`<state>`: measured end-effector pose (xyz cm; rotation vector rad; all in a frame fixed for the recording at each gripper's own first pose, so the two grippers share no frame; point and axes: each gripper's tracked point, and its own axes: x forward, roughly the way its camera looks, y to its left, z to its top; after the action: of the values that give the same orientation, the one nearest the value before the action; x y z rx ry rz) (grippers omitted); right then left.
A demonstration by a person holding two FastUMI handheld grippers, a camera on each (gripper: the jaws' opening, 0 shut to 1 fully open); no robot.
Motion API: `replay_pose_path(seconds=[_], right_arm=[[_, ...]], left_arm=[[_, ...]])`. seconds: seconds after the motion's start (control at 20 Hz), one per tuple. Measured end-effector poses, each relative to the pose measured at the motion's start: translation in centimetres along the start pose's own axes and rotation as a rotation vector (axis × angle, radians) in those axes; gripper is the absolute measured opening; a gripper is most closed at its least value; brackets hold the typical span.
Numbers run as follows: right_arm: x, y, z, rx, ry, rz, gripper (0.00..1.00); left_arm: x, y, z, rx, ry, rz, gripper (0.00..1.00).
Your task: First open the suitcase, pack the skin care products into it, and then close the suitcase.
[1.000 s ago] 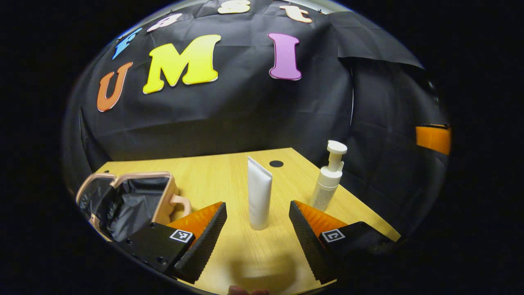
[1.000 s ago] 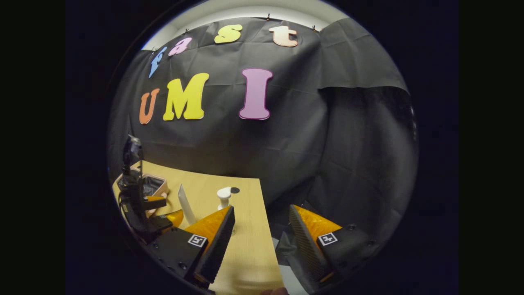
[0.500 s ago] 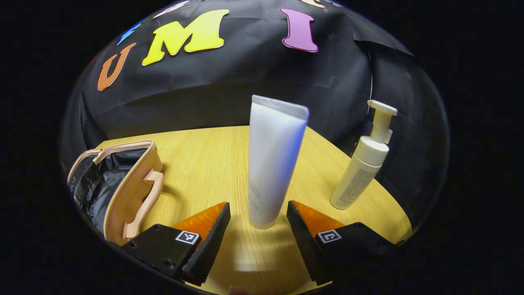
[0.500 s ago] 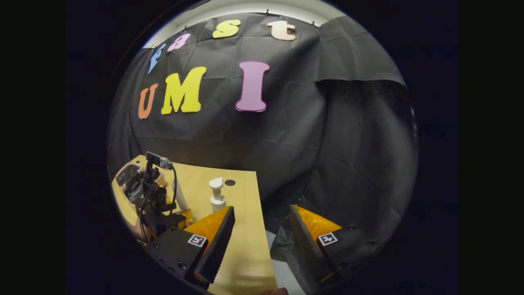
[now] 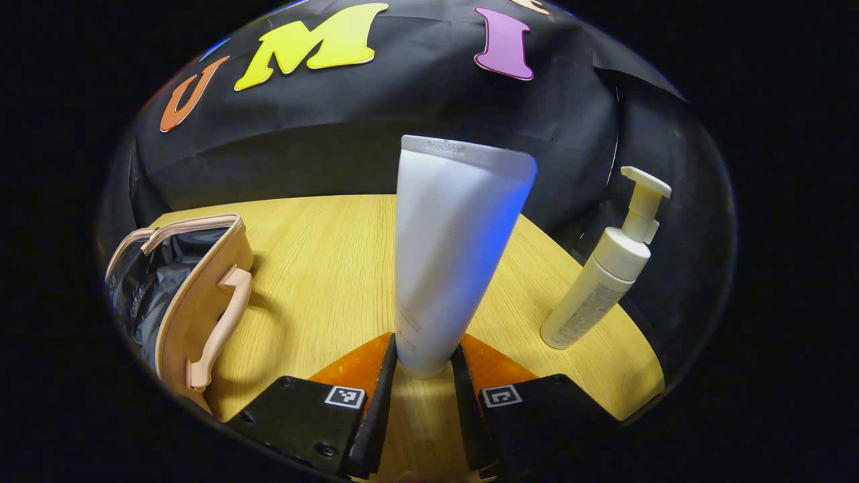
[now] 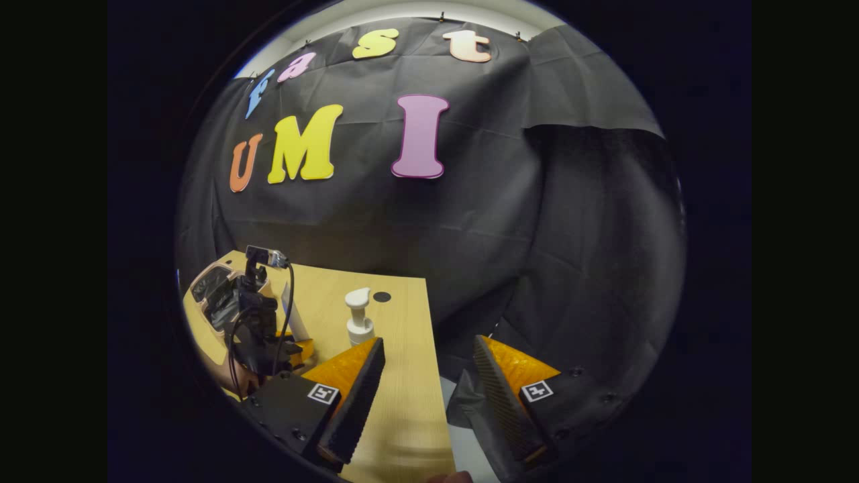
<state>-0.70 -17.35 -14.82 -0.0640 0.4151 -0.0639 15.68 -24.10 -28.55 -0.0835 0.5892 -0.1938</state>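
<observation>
A white tube (image 5: 449, 248) stands upright on the wooden table (image 5: 322, 268), and my left gripper (image 5: 423, 376) is shut on its base, both fingers pressing its sides. The small beige suitcase (image 5: 194, 295) lies open at the left, its dark lining showing. A white pump bottle (image 5: 604, 275) stands at the right near the table edge. In the right gripper view, my right gripper (image 6: 426, 382) hangs open over the table's right edge, holding nothing. Farther left there I see the left gripper (image 6: 258, 329), the tube (image 6: 292, 312), the pump bottle (image 6: 359, 318) and the suitcase (image 6: 215, 292).
A small dark round hole (image 6: 382, 296) marks the tabletop behind the pump bottle. The table's right edge (image 6: 433, 376) drops off beside my right gripper. Black cloth walls close in behind and to the right.
My left gripper moved forward around the tube and shut on its base. The right gripper stayed almost still.
</observation>
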Motion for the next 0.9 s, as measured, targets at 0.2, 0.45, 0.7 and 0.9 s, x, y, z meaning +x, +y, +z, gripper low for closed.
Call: replay_pose_path(seconds=[0.2,0.45,0.7,0.9], right_arm=[[0.8,1.5,-1.9,0.002,0.036,0.051,0.8],[3.7,5.5,-5.6,0.023,0.104,0.169,0.8],[9.2,8.7,-7.6,0.064,0.15,0.219,0.8],[13.0,10.2,-8.7,0.104,0.186,0.232,0.8]], left_arm=[[-1.7,0.6,0.9,-0.003,-0.015,-0.016,0.47],[-5.9,0.4,3.2,0.028,-0.046,-0.077,0.44],[-12.6,1.3,5.6,0.038,-0.079,-0.084,0.44],[-16.7,3.8,6.4,0.003,-0.081,-0.043,0.44]])
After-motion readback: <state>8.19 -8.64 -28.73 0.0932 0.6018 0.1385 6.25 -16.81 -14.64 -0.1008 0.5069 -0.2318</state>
